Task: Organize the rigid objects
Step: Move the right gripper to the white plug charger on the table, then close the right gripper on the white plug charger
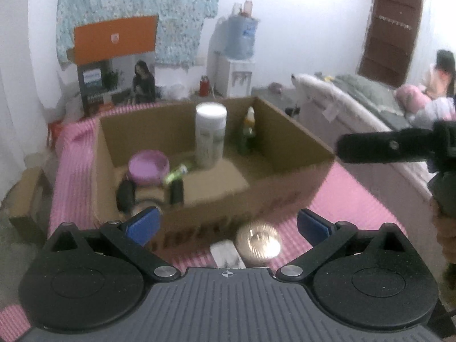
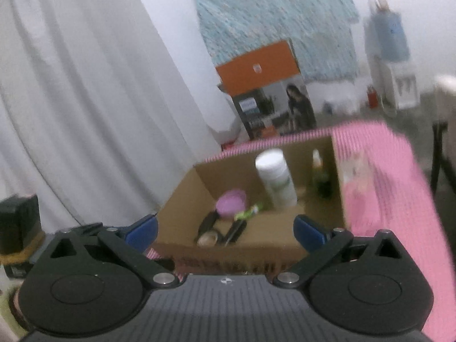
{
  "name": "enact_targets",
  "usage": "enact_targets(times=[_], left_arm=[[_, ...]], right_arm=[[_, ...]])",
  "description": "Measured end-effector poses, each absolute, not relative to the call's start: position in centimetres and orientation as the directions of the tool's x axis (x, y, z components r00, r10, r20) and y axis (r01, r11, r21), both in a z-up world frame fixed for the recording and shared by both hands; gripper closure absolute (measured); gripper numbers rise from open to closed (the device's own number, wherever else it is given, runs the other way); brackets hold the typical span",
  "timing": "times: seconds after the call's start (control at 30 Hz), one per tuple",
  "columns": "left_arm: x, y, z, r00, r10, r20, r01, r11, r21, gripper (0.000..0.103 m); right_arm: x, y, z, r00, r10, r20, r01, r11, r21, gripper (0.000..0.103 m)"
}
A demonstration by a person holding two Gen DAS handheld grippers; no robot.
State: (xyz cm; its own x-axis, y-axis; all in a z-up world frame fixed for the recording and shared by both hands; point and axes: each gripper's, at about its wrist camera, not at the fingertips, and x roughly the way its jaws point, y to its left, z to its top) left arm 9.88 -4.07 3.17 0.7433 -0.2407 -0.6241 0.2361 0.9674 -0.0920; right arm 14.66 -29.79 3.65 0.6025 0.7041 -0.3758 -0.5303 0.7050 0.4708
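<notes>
A pale blue patterned cloth (image 1: 136,8) hangs on the far wall, with an orange box (image 1: 114,38) in front of it resting on a printed carton (image 1: 116,85). To the right stands a water dispenser (image 1: 238,77) topped by a blue jug (image 1: 240,38), a small red bottle (image 1: 203,85) beside it. A brown door (image 1: 392,32) is far right, above a bed (image 1: 356,97). White curtains (image 2: 85,99) hang at left.

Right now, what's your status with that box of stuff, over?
Left tool and right tool open, empty. Cardboard box partly filled; gold tin and white item outside it. Nothing blocking.
</notes>
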Motion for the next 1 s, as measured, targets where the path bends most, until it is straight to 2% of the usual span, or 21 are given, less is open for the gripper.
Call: enact_targets(times=[0.3,0.37,0.47,0.53,0.6,0.67,0.73,0.8,0.83,0.87,0.93,1.0], left_arm=[[8.8,-5.8,-2.3,0.706,-0.212,-0.676,0.253,0.967,-0.038,0.001],[8.6,-5.9,-2.9,0.713,-0.204,-0.671,0.254,0.967,-0.023,0.002],[8.6,-5.9,-3.4,0.723,-0.191,-0.664,0.253,0.968,-0.003,0.008],[8.7,-5.8,-3.6,0.726,-0.184,-0.663,0.251,0.968,0.006,0.016],[8.7,-5.8,-3.9,0.725,-0.181,-0.664,0.253,0.968,0.012,0.026],[9.0,-5.8,-4.2,0.720,-0.172,-0.673,0.252,0.968,0.022,0.030],[9.2,-5.8,-4.4,0.715,-0.170,-0.678,0.253,0.967,0.024,0.043],[9.5,-5.8,-4.7,0.706,-0.173,-0.687,0.255,0.967,0.018,0.048],[9.6,-5.8,-4.8,0.705,-0.172,-0.688,0.252,0.968,0.017,0.056],[9.7,-5.8,-4.9,0.704,-0.169,-0.690,0.250,0.968,0.017,0.059],[9.7,-5.6,-5.1,0.699,-0.172,-0.694,0.249,0.968,0.010,0.072],[9.6,-5.5,-5.1,0.699,-0.171,-0.694,0.245,0.969,0.009,0.074]], right_arm=[[13.5,-26.6,-2.5,0.493,0.723,-0.485,-0.425,0.686,0.590,0.004],[13.4,-25.8,-3.4,0.467,0.729,-0.500,-0.413,0.680,0.606,0.009],[13.7,-24.7,-4.4,0.434,0.737,-0.518,-0.390,0.672,0.629,0.022],[13.9,-24.1,-4.8,0.415,0.739,-0.531,-0.378,0.671,0.639,0.033],[14.2,-23.4,-5.2,0.400,0.739,-0.543,-0.372,0.672,0.641,0.038],[14.3,-22.8,-5.4,0.388,0.742,-0.546,-0.372,0.668,0.644,0.043],[14.3,-22.5,-5.5,0.396,0.740,-0.543,-0.377,0.670,0.639,0.047],[14.3,-22.4,-5.5,0.401,0.738,-0.543,-0.377,0.673,0.637,0.053],[14.4,-22.3,-5.6,0.397,0.740,-0.543,-0.372,0.671,0.642,0.056],[14.4,-22.2,-5.6,0.394,0.741,-0.544,-0.369,0.669,0.645,0.057],[14.3,-22.0,-5.7,0.393,0.740,-0.546,-0.367,0.671,0.644,0.058],[14.2,-22.0,-5.6,0.394,0.738,-0.548,-0.368,0.673,0.642,0.060]])
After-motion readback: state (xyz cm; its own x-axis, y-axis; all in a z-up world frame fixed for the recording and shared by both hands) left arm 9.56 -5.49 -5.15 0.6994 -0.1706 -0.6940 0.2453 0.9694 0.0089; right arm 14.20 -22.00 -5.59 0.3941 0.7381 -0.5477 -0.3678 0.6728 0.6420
